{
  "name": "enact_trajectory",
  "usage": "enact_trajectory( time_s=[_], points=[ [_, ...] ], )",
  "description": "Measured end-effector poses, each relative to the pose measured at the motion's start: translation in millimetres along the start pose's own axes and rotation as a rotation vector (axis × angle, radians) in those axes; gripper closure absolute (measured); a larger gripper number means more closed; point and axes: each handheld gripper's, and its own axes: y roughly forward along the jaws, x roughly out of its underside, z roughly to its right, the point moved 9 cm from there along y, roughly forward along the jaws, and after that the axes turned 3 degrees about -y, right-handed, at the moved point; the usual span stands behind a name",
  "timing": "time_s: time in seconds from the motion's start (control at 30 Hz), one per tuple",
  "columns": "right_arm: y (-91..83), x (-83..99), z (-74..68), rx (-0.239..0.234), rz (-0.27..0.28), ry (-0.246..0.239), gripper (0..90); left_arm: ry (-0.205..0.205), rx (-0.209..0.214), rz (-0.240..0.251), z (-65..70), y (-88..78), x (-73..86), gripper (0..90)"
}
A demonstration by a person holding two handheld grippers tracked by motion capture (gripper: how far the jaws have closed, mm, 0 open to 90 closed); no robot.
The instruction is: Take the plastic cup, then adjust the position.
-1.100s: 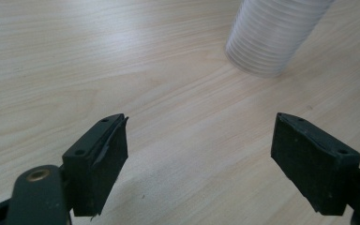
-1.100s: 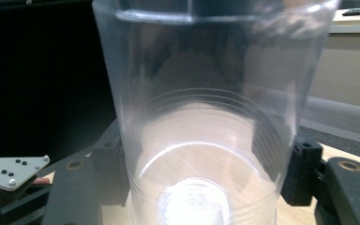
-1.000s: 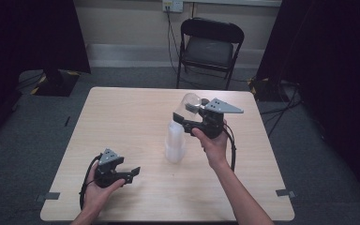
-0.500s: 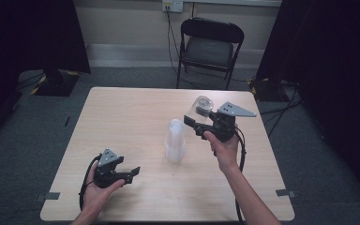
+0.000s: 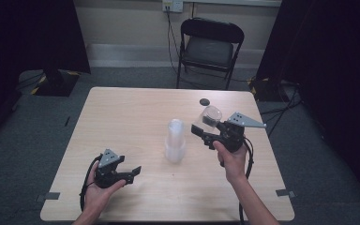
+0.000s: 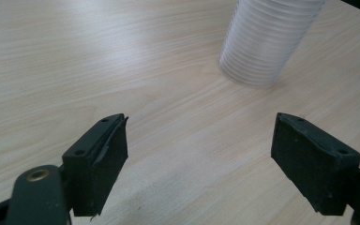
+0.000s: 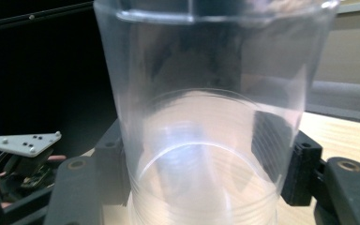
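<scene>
A clear plastic cup [image 5: 210, 116] [image 7: 206, 117] is held above the table, right of a stack of clear cups [image 5: 175, 140] [image 6: 267, 42] standing mid-table. My right gripper [image 5: 201, 133] [image 7: 201, 183] is shut on the single cup near its base; its jaws have just been closing a little further on it. The cup is tilted in the high view. My left gripper [image 5: 133, 172] [image 6: 199, 154] rests low at the front left, jaws wide open with nothing between them, pointed toward the stack.
The wooden table [image 5: 122, 117] has a small dark disc [image 5: 205, 101] near its far edge. A black folding chair [image 5: 211, 47] stands behind the table. Dark curtains flank both sides.
My right gripper has carried the single cup to the right and slightly down, away from the stack. The left gripper has stayed put.
</scene>
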Motion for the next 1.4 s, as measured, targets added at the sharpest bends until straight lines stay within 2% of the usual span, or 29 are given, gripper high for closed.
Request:
enact_trajectory(
  time_s=[0.33, 0.63, 0.7, 0.93, 1.0, 1.13, 1.23, 1.27, 1.4],
  points=[
    [-7.0, 13.6, -8.8, -0.039, -0.018, 0.04, 34.7, 0.003, 0.047, 0.044, 10.3, -3.8, -7.0, 15.7],
    [-8.4, 37.2, -19.1, -0.065, -0.057, 0.076, 34.8, 0.017, 0.066, 0.063, 19.3, -6.7, -12.2, 15.9],
    [-8.2, 40.6, -21.6, -0.076, -0.059, 0.086, 34.8, 0.044, 0.063, 0.077, 21.1, -7.3, -13.2, 17.5],
    [-8.3, 52.4, -32.9, -0.103, -0.079, 0.105, 34.9, 0.096, 0.066, 0.107, 29.7, -6.6, -15.6, 19.3],
    [-7.4, 57.7, -36.2, -0.103, -0.091, 0.101, 34.9, 0.102, 0.073, 0.102, 32.9, -6.3, -15.3, 19.8],
    [-6.0, 64.2, -42.3, -0.12, -0.1, 0.114, 35.1, 0.118, 0.085, 0.123, 39.5, -6.8, -17.6, 20.0],
    [-5.4, 68.0, -47.0, -0.128, -0.109, 0.118, 35.3, 0.111, 0.108, 0.137, 43.9, -7.0, -18.8, 20.2],
    [-5.4, 69.1, -48.7, -0.135, -0.109, 0.13, 35.4, 0.101, 0.118, 0.147, 45.3, -6.6, -19.5, 20.2],
    [-4.7, 71.8, -52.8, -0.15, -0.106, 0.168, 36.0, 0.111, 0.141, 0.165, 49.2, -5.2, -20.4, 26.1]
  ],
)
